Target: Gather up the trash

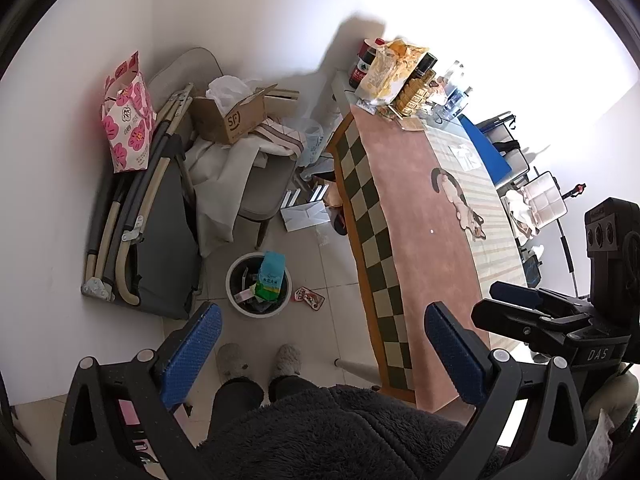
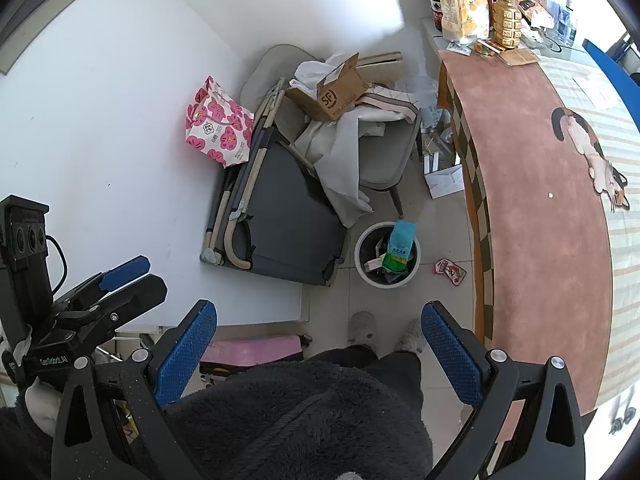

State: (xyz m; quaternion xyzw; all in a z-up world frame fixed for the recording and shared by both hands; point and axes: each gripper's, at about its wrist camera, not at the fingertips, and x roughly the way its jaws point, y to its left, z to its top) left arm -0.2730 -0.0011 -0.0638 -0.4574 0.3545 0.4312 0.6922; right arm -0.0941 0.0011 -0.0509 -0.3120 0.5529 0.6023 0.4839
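Both grippers hang high above the floor with nothing between their blue pads: the left gripper [image 1: 322, 354] has its jaws spread wide, and the right gripper [image 2: 320, 350] is spread just as wide — each also shows at the edge of the other's view. Below them stands a person in a dark fleecy garment [image 1: 340, 432] and pale fuzzy slippers [image 1: 289, 358], on a tiled floor. Just beyond the slippers sits a round white trash bin [image 1: 236, 306], already holding wrappers and an upright blue-and-green packet [image 1: 271, 276] that leans against its far rim. A small red wrapper [image 1: 309, 298] lies flat on the tiles just to the right of the bin, apart from it, between the bin and the long table [image 1: 424, 240] covered in a pink cloth with a cat picture. Farther off, a cardboard box [image 1: 232, 114] rests on a cluttered chair, and a pink flowered paper bag [image 1: 128, 124] leans at the wall on the left.
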